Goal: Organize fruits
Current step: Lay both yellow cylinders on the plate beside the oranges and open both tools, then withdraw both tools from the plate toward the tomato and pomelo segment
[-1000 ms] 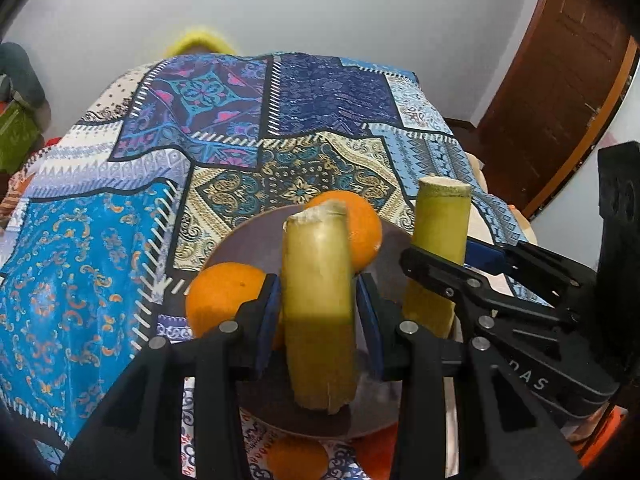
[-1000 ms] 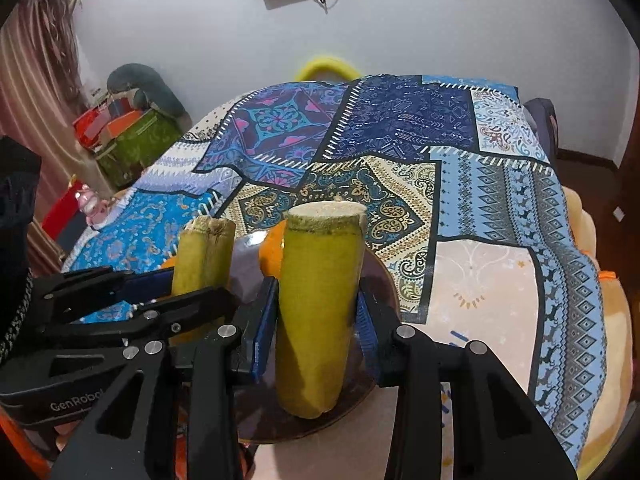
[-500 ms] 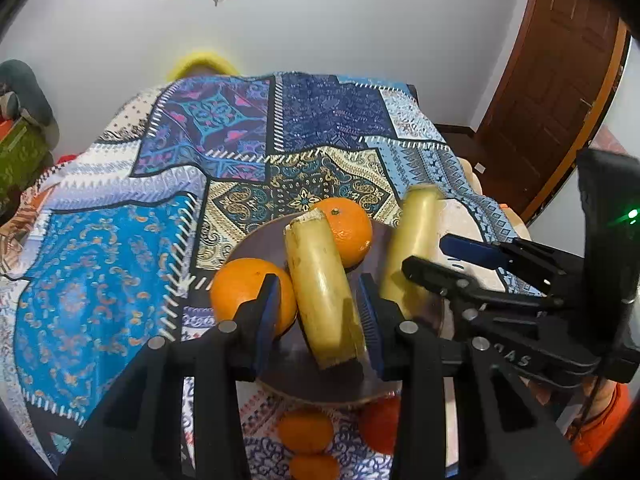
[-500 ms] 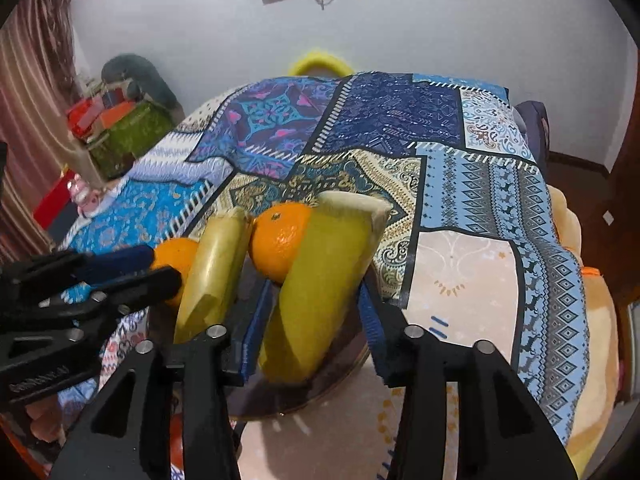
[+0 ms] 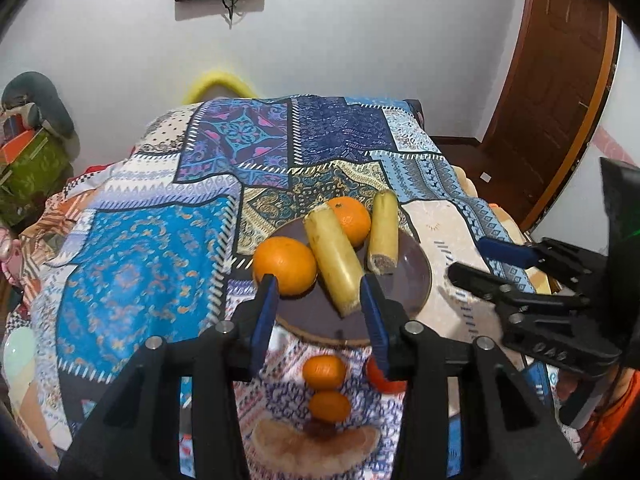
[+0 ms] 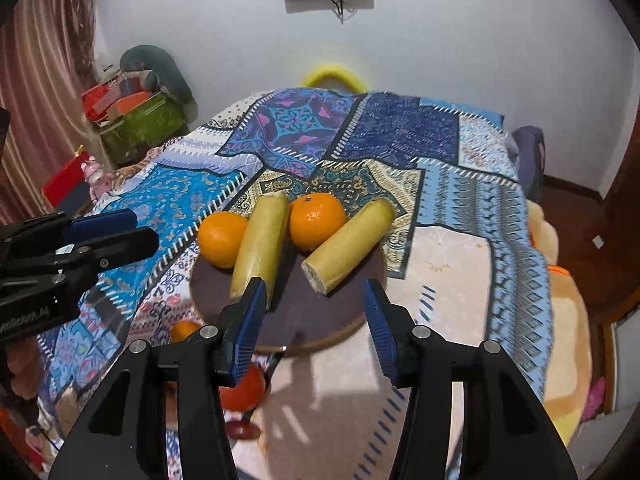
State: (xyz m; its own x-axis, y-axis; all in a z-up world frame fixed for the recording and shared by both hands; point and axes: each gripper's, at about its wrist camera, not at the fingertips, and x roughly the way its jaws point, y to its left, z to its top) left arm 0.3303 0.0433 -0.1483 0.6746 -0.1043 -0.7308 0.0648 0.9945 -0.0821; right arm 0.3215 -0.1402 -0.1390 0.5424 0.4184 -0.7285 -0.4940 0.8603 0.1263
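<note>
Tangerines (image 5: pixel 325 372) loose on bedspread (image 5: pixel 140 264) nearest, below plate (image 5: pixel 412 276). Left tool (image 5: pixel 318 304) and right tool (image 6: pixel 314 308) released, jaws just widening, empty. Beyond: two banana pieces (image 5: pixel 334 264) laid beside oranges (image 5: pixel 285 265) on plate. Placing step done; next likely gathering tangerines.

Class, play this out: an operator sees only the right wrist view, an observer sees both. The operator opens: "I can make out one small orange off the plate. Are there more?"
Observer: Yes, two small oranges lie one behind the other on the cloth, just off the plate.
Operator: Anything else by them that I'm missing?
Observer: A tan lump lies on their near side. I can't tell what it is.
</note>
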